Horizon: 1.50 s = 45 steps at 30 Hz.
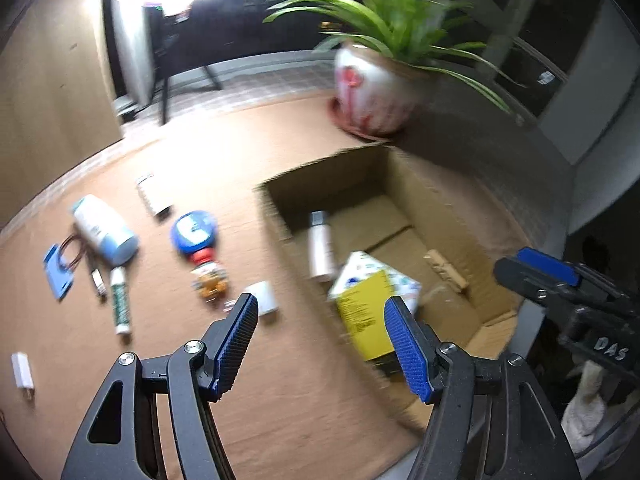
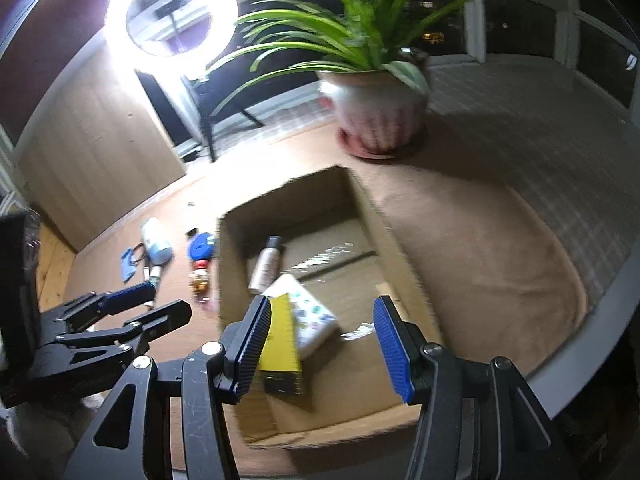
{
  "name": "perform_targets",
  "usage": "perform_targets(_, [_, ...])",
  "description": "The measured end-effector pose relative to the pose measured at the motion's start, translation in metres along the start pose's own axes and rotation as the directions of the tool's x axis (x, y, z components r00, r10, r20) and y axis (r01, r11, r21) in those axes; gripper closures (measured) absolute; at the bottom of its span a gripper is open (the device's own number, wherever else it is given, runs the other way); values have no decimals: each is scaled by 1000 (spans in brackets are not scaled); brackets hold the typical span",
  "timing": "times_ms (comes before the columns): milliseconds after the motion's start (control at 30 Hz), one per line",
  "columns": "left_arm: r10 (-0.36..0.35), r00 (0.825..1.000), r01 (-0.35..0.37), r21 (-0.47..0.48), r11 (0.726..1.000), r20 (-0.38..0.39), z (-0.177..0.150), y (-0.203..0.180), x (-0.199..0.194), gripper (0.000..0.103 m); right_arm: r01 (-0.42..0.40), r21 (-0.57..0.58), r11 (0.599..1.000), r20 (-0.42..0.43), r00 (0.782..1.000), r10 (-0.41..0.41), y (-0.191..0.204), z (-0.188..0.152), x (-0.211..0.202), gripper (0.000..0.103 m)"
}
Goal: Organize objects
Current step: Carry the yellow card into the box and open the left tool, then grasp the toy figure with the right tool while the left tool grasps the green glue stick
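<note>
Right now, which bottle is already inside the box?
The slim silver-capped spray bottle, lying in the cardboard box. The white-and-blue bottle still lies outside.

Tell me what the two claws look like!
Both claws are black frames with silver bolts and two fingers, each padded in bumpy blue rubber. Left claw; right claw. Seen from the left camera, the right claw's body has white letters that look like "DAS". No cables or sleeves show.

A ring light (image 2: pixel 172 16) burns white and overexposed — its glare washes the tabletop (image 1: pixel 192 168); everything is motion-blurred, edges curved and dark.
</note>
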<state>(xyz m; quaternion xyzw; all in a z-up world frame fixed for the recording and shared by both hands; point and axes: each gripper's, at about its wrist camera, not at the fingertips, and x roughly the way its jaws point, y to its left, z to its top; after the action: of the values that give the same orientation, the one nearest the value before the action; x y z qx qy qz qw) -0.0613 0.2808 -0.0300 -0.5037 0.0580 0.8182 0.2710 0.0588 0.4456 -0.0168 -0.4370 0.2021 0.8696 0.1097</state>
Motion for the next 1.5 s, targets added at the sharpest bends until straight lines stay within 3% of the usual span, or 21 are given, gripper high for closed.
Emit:
perform_targets(367, [115,993,-113,-217,970,-5,-21,117,-8,37,-147,-127,981,-56,989,141,82,22,38,53])
perform_targets(467, [130,991,-129,-267,955,-13,-24,143,-6,43,-167,-157,973,-68,985,158,104,28,52,53])
perform_targets(633, [134,990,-138,-319,938,-34,-26,176,3,43,-193,-200,961,-131,977,169,137,32,83,53])
perform_targets(833, [139,989,-150,-332,931,-57,-25,193,19,48,-191,-177,965,-236,961,147,157,36,131,54])
perform_targets(900, [137,988,-151,-332,931,-65,-24,196,25,54,-169,-181,969,-257,959,119,161,36,146,58])
perform_targets(1033, [136,987,-157,-323,933,-87,-23,200,37,56,-141,-183,973,-296,952,83,164,37,168,65])
perform_targets(1400, [112,986,-145,-316,937,-122,-20,202,63,61,-57,-225,973,-323,946,-19,171,38,199,67])
perform_targets(1500, [104,986,-141,-321,937,-131,-20,202,68,69,-50,-239,970,-313,949,-28,175,37,198,69])
